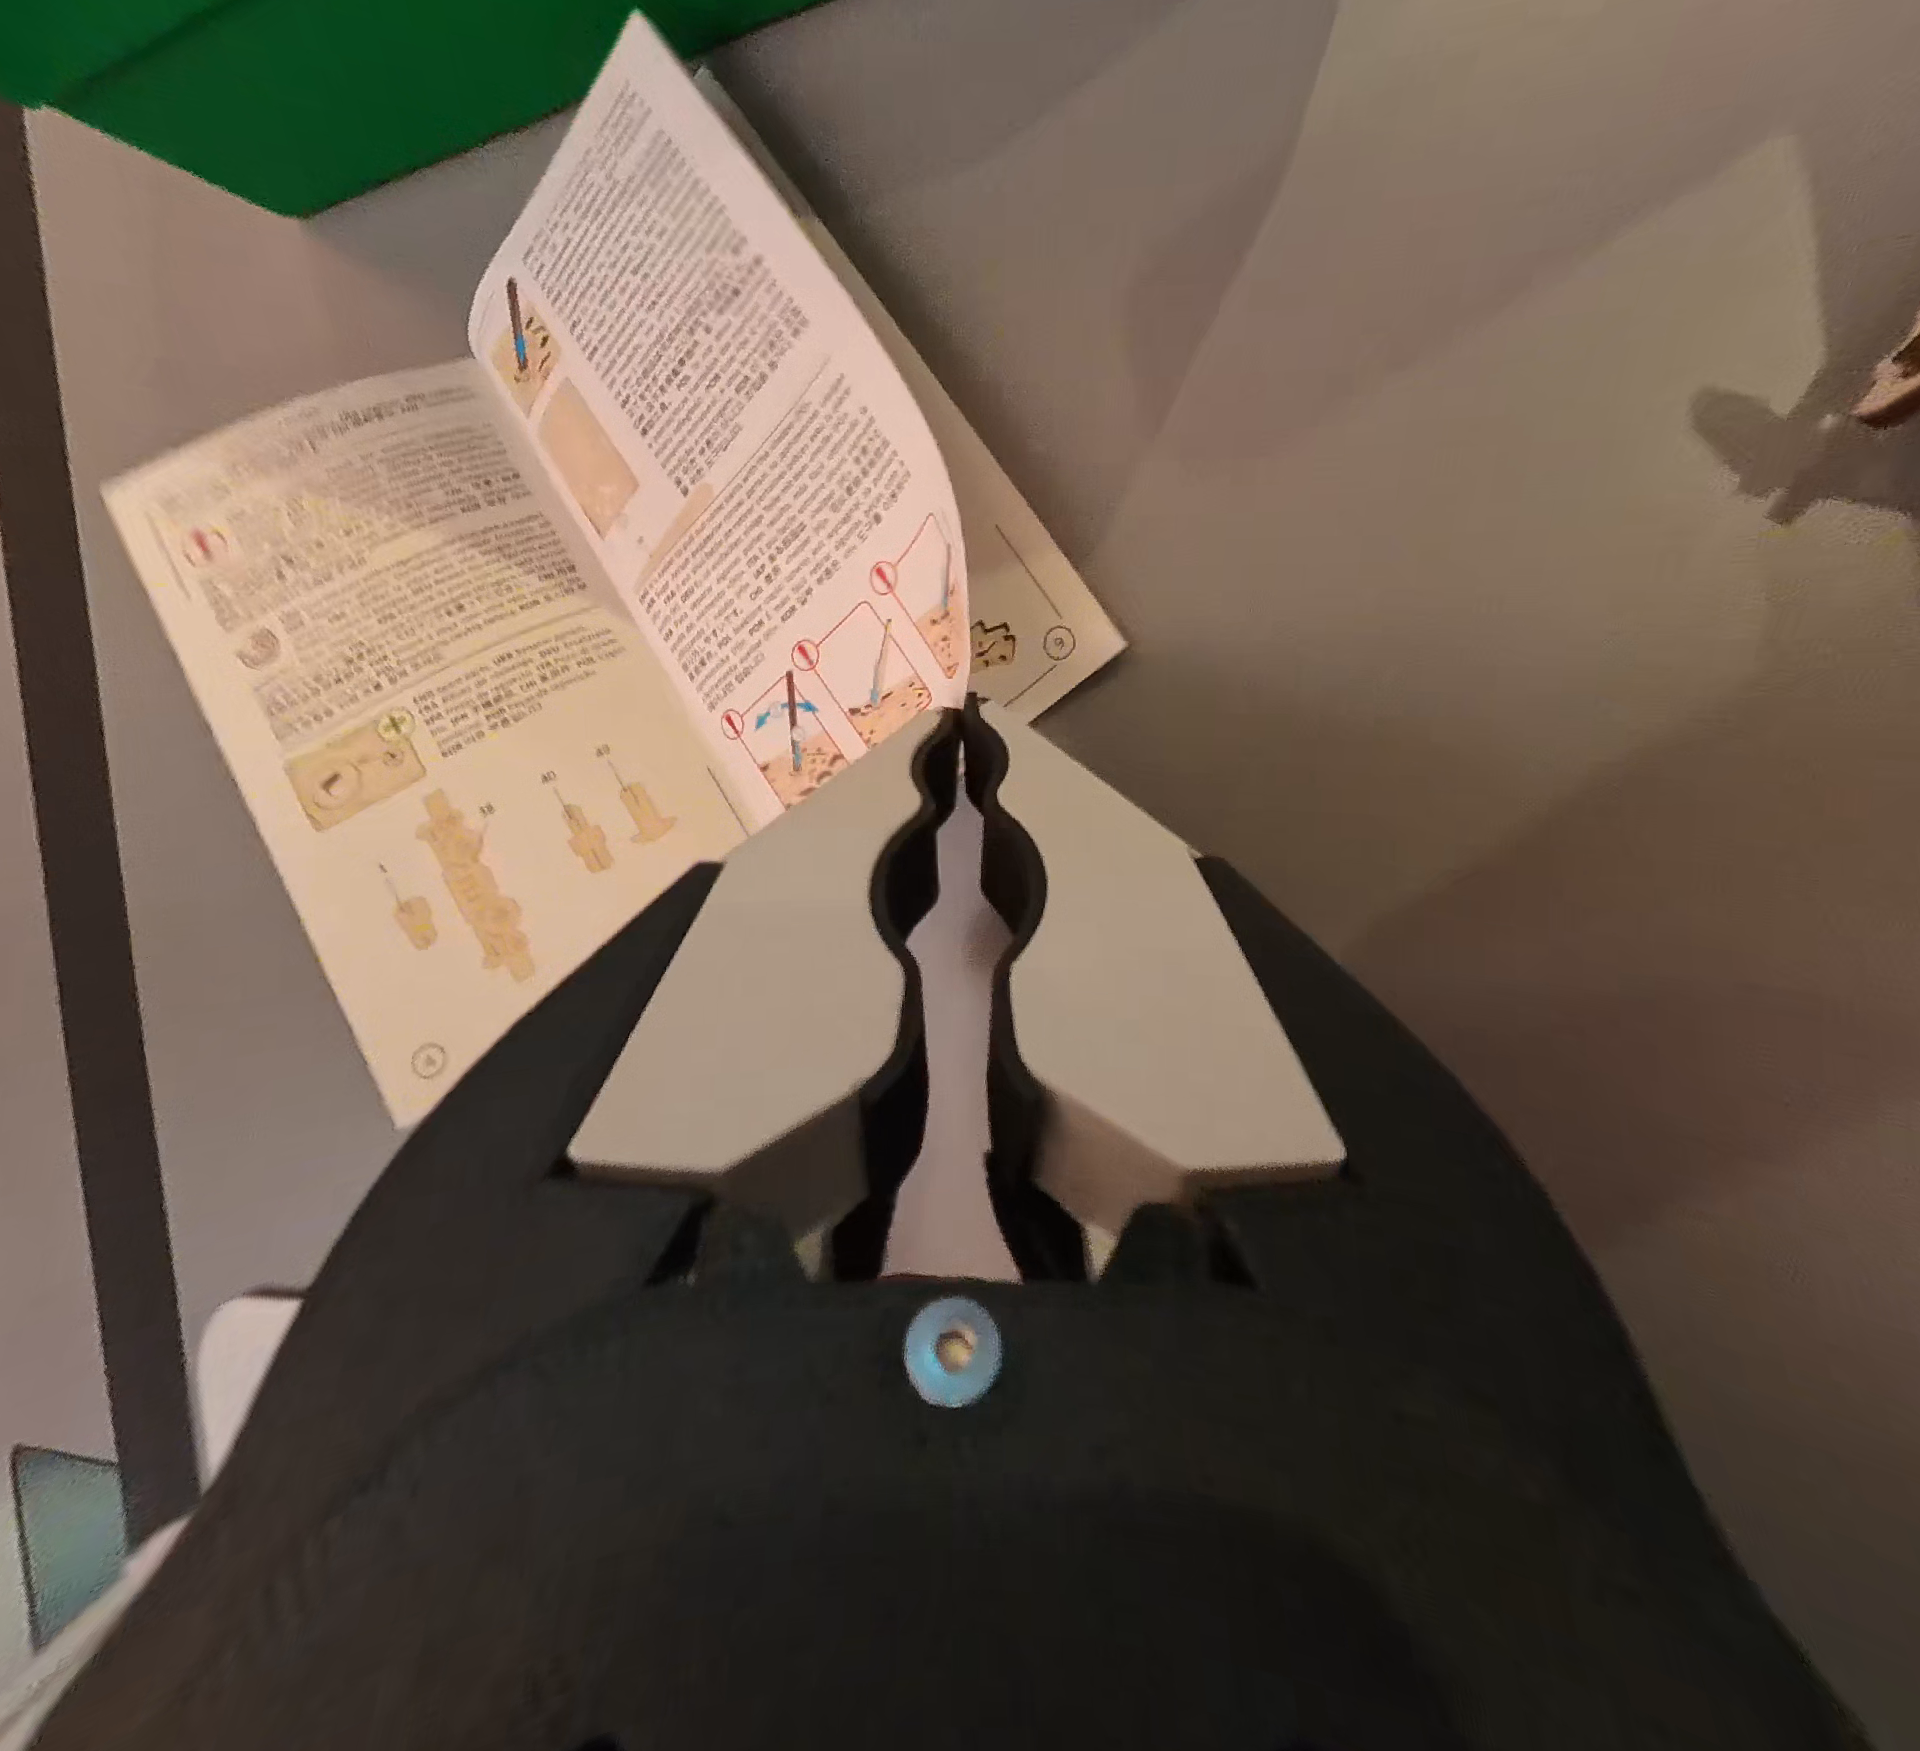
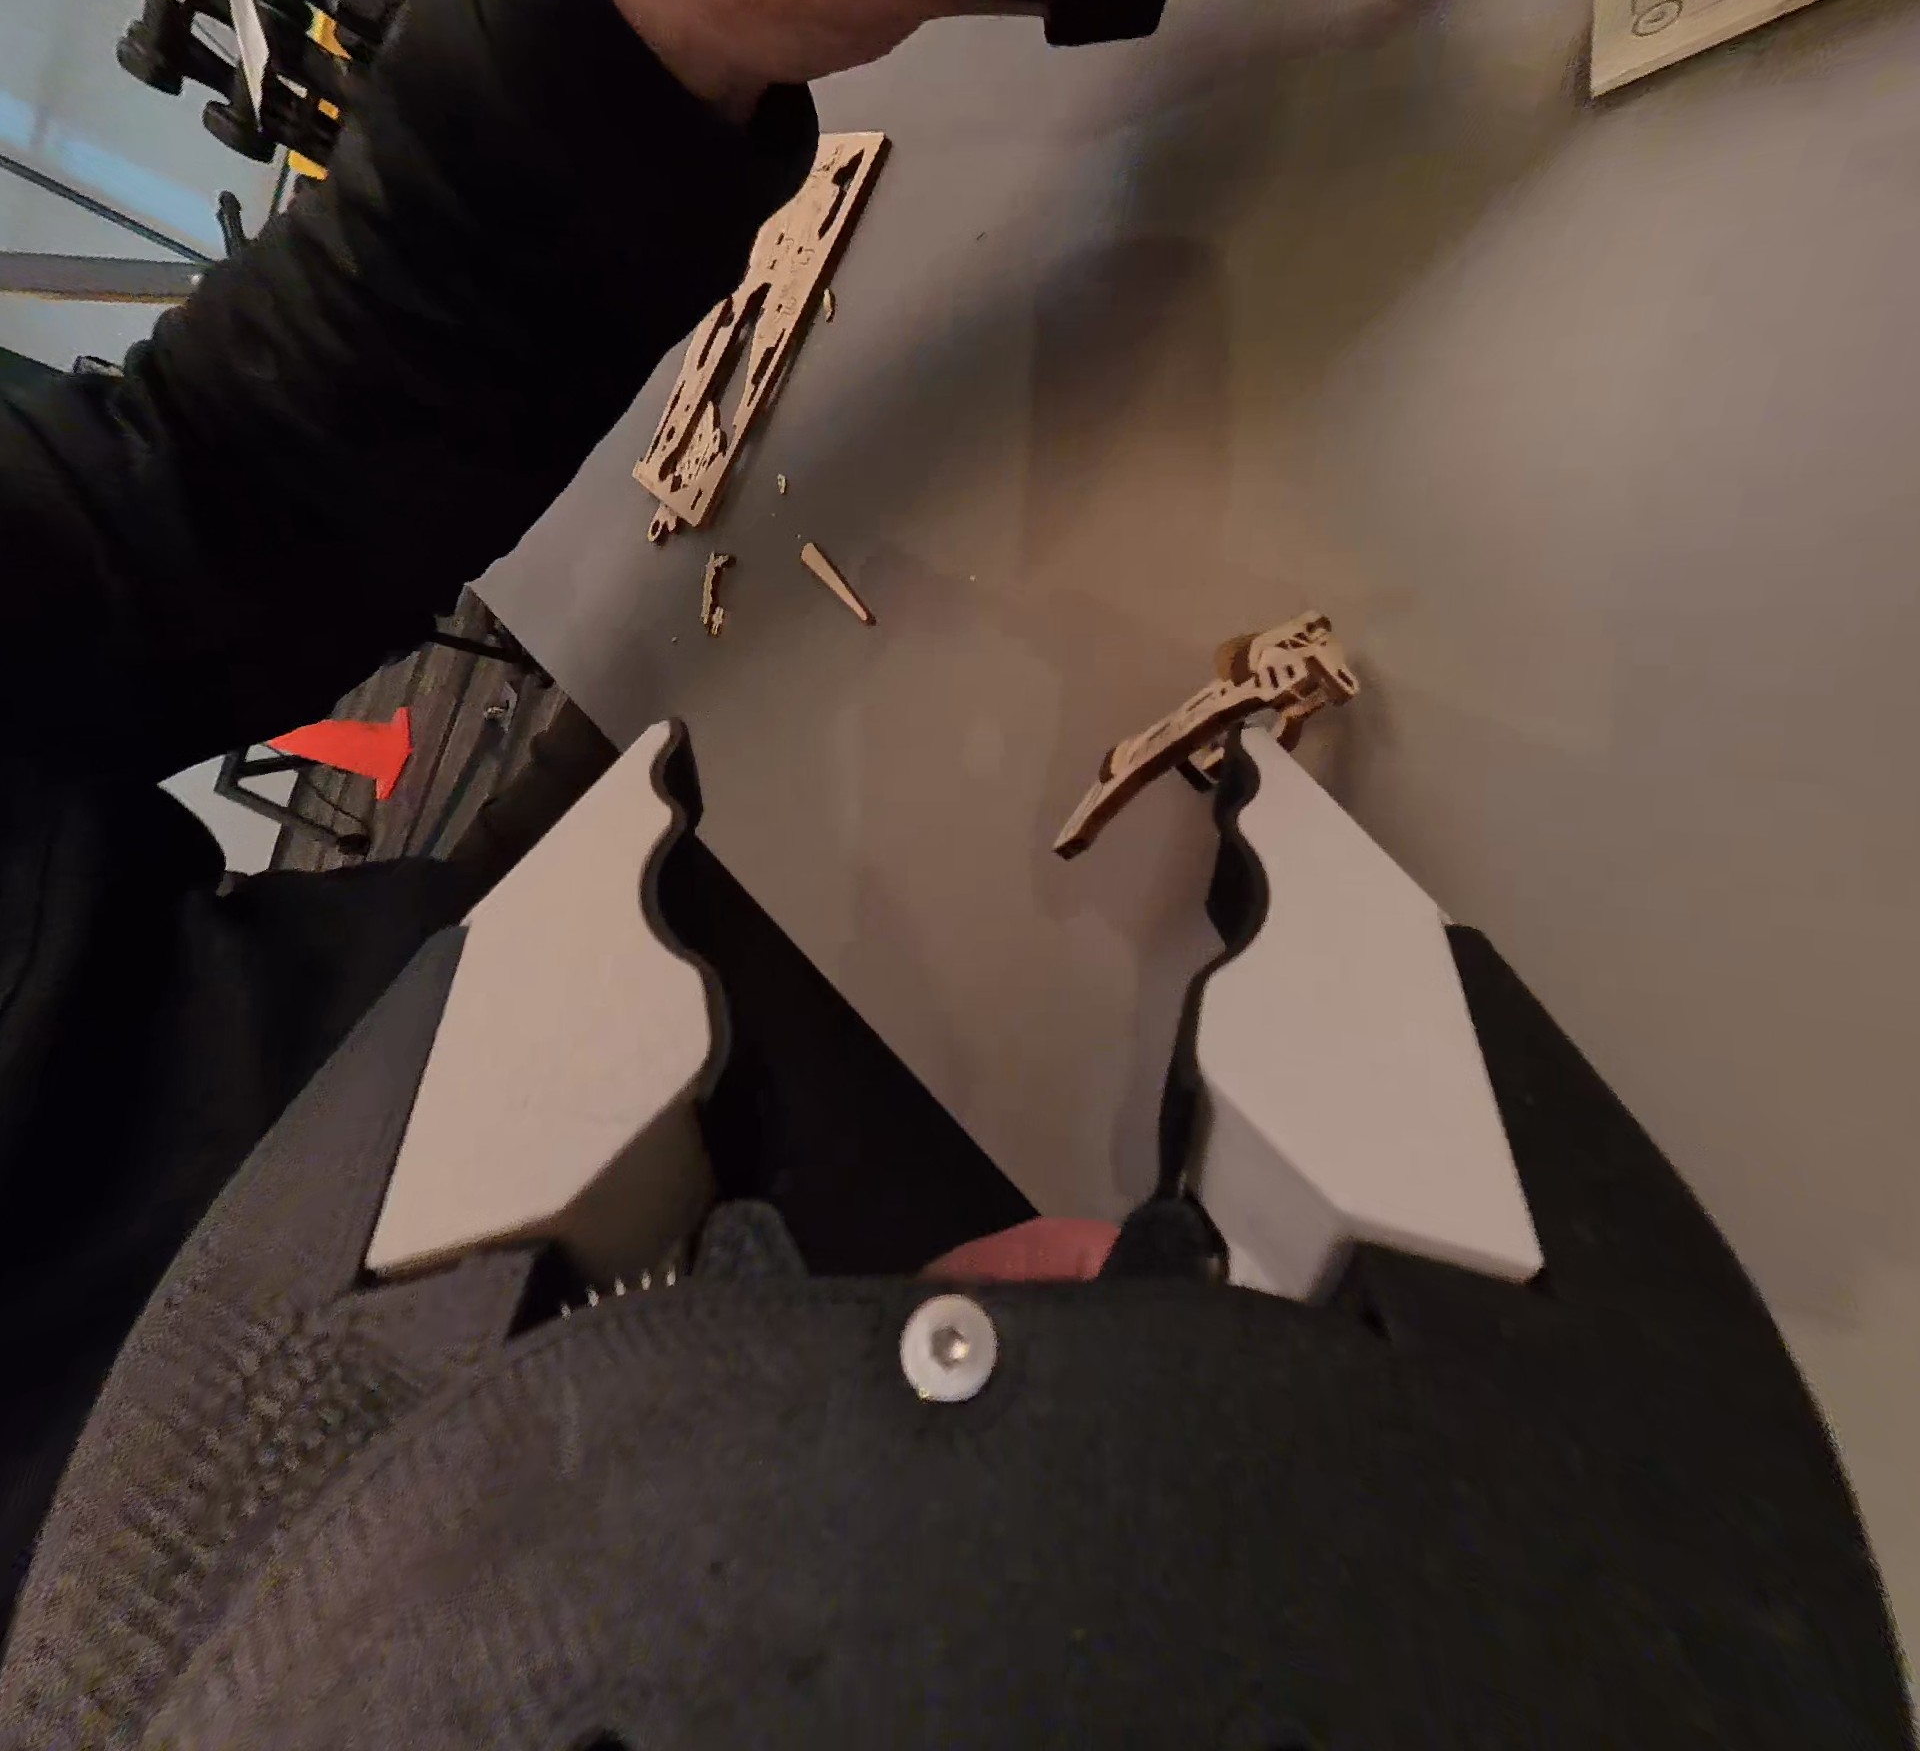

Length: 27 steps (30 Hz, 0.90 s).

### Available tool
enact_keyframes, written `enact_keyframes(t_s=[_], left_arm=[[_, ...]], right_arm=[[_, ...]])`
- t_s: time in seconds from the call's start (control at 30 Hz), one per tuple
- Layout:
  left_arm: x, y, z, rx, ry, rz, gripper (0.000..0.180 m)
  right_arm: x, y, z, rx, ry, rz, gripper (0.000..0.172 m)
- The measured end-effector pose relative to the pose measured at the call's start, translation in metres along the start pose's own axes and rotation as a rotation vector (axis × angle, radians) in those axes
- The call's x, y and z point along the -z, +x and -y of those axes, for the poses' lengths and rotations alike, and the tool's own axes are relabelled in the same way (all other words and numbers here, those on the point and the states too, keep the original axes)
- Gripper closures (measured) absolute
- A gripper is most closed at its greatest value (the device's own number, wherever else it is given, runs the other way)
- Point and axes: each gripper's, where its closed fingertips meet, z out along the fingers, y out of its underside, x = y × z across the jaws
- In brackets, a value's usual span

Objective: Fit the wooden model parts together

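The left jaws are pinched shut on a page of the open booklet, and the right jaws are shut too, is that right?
Not quite. The left gripper is pinched shut on the booklet page, but the right wrist view shows the right gripper with jaws wide open, holding nothing.

Both wrist views overlook one grey table [image 2: 1558,454].

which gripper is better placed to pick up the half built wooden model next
Likely the right gripper: its jaws stand wide open and one fingertip is right beside the wooden model on the grey table. The left gripper is shut on a page of the instruction booklet.
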Motion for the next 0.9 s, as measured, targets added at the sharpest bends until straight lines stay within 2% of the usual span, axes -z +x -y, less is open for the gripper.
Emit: enact_keyframes(t_s=[0.23, 0.37, 0.43, 0.57, 0.6, 0.67, 0.83, 0.9], left_arm=[[0.011, 0.011, 0.004, 0.197, 0.029, -0.026, 0.180], [0.021, 0.018, 0.010, 0.268, 0.055, -0.046, 0.180], [0.024, 0.022, 0.012, 0.281, 0.064, -0.047, 0.180], [0.030, 0.028, 0.015, 0.307, 0.079, -0.054, 0.180], [0.032, 0.029, 0.015, 0.315, 0.082, -0.050, 0.180], [0.035, 0.033, 0.016, 0.337, 0.101, -0.063, 0.180], [0.044, 0.036, 0.008, 0.392, 0.110, -0.056, 0.180], [0.049, 0.038, 0.006, 0.435, 0.126, -0.062, 0.180]], right_arm=[[0.027, 0.003, -0.006, -0.013, -0.008, 0.059, 0.055], [0.035, 0.002, -0.015, 0.020, -0.074, 0.058, 0.047], [0.040, 0.010, -0.010, 0.060, -0.074, -0.002, 0.048], [0.046, -0.003, -0.003, 0.062, -0.054, 0.124, 0.052], [0.047, -0.007, 0.003, 0.084, -0.028, 0.143, 0.060], [0.049, 0.003, 0.013, 0.158, -0.001, 0.050, 0.064], [0.043, -0.009, 0.017, 0.212, -0.029, 0.097, 0.065], [0.048, -0.007, 0.021, 0.256, -0.019, 0.048, 0.070]])
